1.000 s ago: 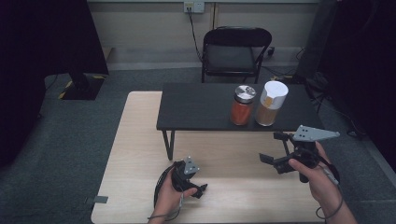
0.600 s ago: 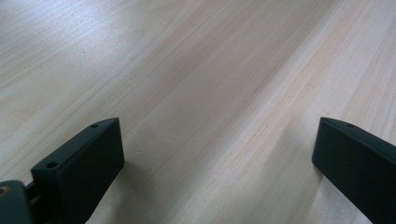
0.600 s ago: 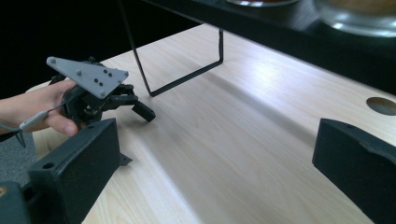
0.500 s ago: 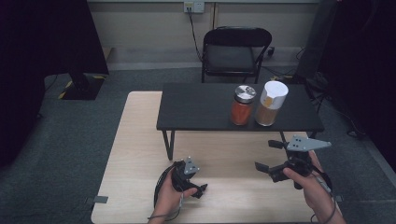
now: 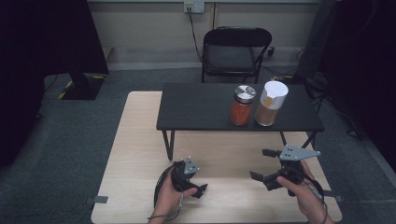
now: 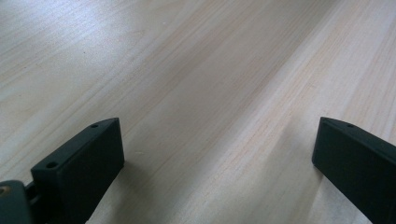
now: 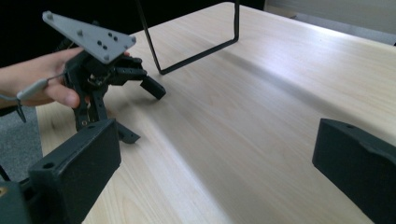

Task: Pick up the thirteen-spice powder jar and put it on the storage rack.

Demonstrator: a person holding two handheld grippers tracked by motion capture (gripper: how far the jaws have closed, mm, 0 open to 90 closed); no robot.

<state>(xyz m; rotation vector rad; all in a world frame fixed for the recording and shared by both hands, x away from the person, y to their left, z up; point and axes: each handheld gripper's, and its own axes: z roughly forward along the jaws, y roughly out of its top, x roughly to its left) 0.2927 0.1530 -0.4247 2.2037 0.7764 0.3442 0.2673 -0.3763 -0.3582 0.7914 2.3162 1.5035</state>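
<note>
Left gripper (image 5: pixel 198 189): jaws wide apart, empty, low over pale wooden table (image 5: pixel 140 140). Right gripper (image 5: pixel 263 164): likewise spread, empty. Risk: red-filled glass jar (image 5: pixel 242 106), far right on black shelf (image 5: pixel 196 109), toppling if knocked.

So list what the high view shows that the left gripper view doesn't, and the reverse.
High view: a black shelf carrying a red-filled jar and a white-lidded jar, a folding chair behind, and the right tool, open. Left gripper view: the left tool close up, jaws wide apart and empty, with wood grain between. Shared: the left tool and the light wooden table.
</note>
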